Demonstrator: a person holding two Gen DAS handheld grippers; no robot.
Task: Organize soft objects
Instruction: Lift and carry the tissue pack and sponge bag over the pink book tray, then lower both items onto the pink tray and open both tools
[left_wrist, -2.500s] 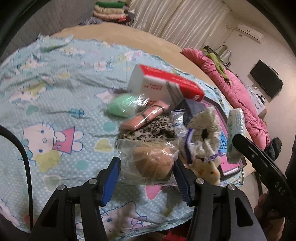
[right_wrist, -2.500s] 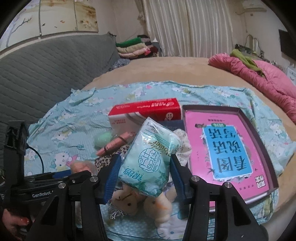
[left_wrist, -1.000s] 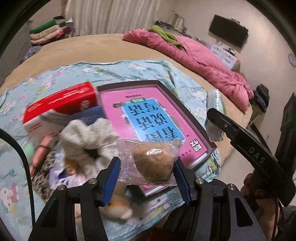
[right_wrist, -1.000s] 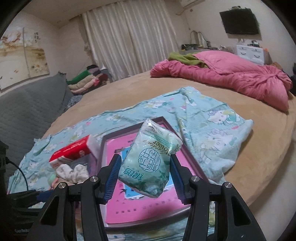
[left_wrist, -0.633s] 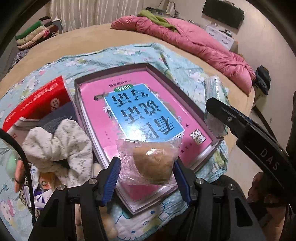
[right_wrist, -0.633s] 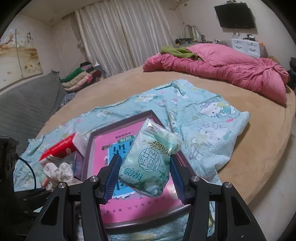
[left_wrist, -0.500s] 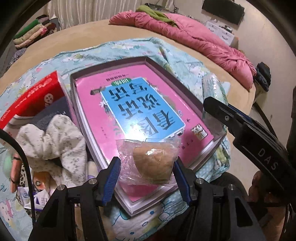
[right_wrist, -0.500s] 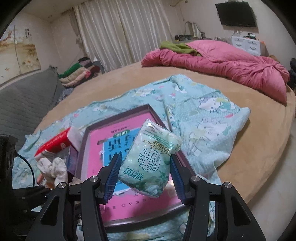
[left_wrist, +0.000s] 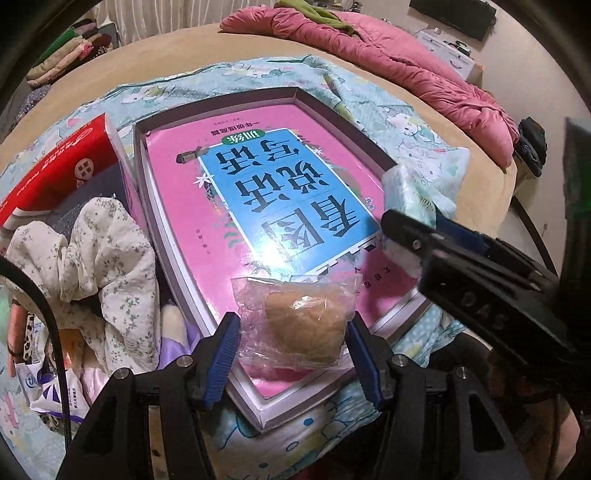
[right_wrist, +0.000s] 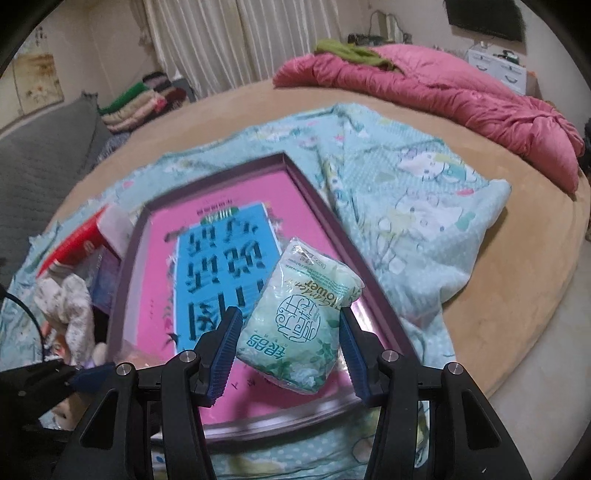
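My left gripper (left_wrist: 293, 349) is shut on a clear plastic bag with a tan soft lump (left_wrist: 301, 326) inside, held just above the near corner of the shallow box lid with a pink and blue printed bottom (left_wrist: 177, 273). My right gripper (right_wrist: 290, 352) is shut on a pale green tissue pack (right_wrist: 299, 321), hanging over the same box lid (right_wrist: 127, 280) near its right wall. In the left wrist view the tissue pack (left_wrist: 410, 199) and the right gripper's black body (left_wrist: 480, 291) show at the right.
A heap of soft things lies left of the box: a floral white cloth (left_wrist: 92, 251), a red and white carton (left_wrist: 62, 162), small packets (left_wrist: 55, 391). A blue cartoon-print sheet (right_wrist: 417, 192) covers the tan round bed (right_wrist: 535, 258). A pink quilt (right_wrist: 443, 99) lies at the back.
Both grippers have swung from the heap over to the box lid and sunk toward it, each still holding its item. The right view tilted further down.
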